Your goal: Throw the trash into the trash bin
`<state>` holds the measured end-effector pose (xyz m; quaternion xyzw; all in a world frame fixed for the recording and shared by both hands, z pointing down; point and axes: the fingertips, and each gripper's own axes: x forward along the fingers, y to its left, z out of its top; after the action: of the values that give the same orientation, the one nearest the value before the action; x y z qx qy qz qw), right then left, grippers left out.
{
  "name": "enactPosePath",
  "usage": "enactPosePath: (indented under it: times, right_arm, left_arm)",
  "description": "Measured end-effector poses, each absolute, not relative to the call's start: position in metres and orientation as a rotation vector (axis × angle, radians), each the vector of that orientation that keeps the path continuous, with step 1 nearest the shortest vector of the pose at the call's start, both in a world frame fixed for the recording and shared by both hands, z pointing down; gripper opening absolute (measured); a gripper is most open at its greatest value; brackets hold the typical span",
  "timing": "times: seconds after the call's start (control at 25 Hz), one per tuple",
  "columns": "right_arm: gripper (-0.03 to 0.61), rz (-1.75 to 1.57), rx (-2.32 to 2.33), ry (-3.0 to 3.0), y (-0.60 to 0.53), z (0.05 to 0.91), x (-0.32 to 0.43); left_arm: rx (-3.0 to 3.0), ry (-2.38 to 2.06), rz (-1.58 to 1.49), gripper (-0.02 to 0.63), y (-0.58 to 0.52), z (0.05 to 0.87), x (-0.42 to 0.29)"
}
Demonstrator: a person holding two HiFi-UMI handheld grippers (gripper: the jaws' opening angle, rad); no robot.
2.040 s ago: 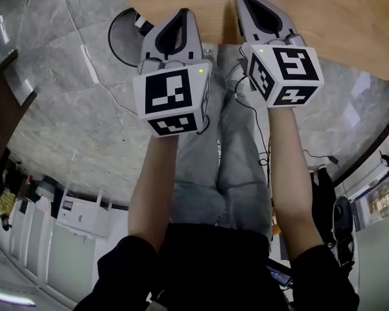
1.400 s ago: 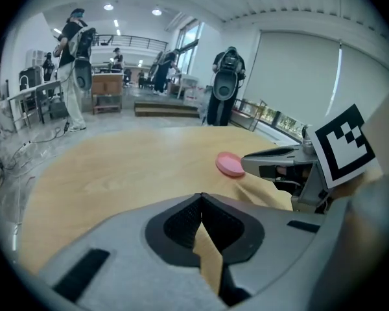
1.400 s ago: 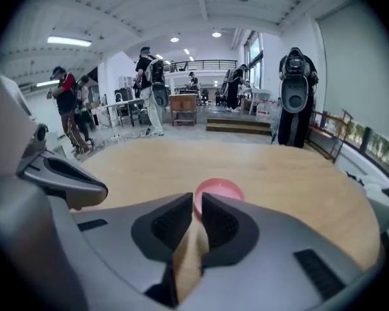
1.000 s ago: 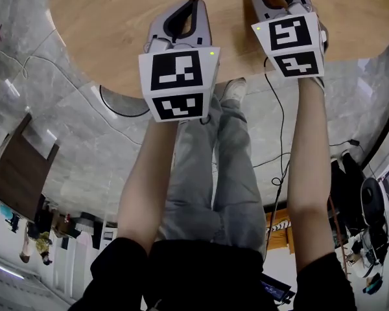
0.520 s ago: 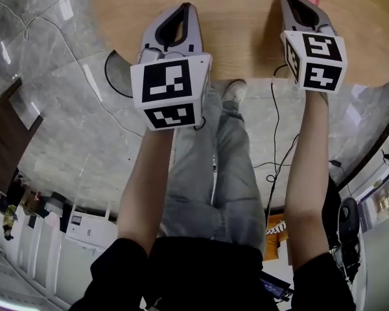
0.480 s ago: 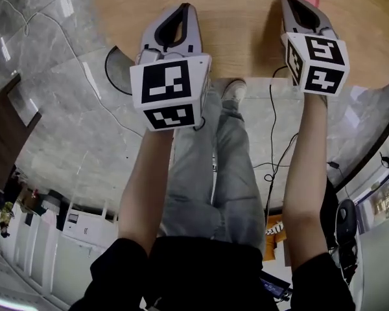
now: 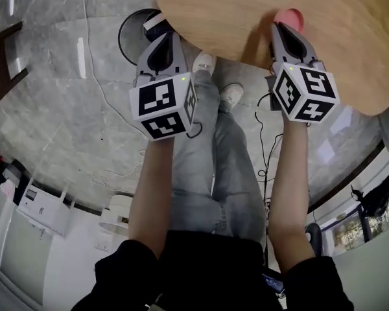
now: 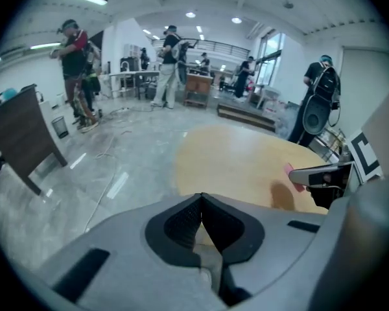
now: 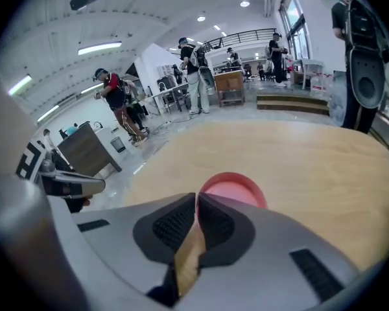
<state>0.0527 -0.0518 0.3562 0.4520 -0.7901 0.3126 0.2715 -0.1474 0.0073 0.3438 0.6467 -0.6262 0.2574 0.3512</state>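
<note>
Head view: taken from overhead, aimed steeply down past the person's forearms (image 7: 149, 193) onto floor (image 7: 65, 109) and wooden table (image 7: 350, 44) | left gripper view: aimed along own jaws, across the table from off its edge | right gripper view: held low over the table, pink dish (image 9: 236, 186) close | shared by all: table, pink dish

- Table (image 7: 350, 37): round, light wood top, stood on the floor.
- Floor (image 7: 58, 115): grey, marble-patterned, glossy with light reflections.
- Board (image 8: 23, 138): dark brown, upright, near the floor's left edge, well apart from the table.
- Cabinets (image 7: 42, 203): white, low, along the floor's edge.
- People (image 8: 74, 54): several, standing far beyond the table.
</note>
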Motion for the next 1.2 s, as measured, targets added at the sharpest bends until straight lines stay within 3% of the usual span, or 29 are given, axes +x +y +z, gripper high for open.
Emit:
enactPosePath:
  times: [0.72,1.0,1.2]
  right_arm:
    - [0.020,0.664,0.390,-2.383,0.084,0.354,-0.191]
    - [0.022,0.426,0.218,-2.397,0.108,0.373,-0.248]
    - [0.034,0.416,0.284,-2.324,0.110,0.377,-0.238]
  left_arm:
    - [1.179,-1.953,0.399,0.002,0.177,0.340,-0.283]
    - [1.097,-2.020,0.309,0.002,0.213,0.338,-0.308]
    - [1.032,-2.033,0.296,0.002,0.241,0.328,-0.322]
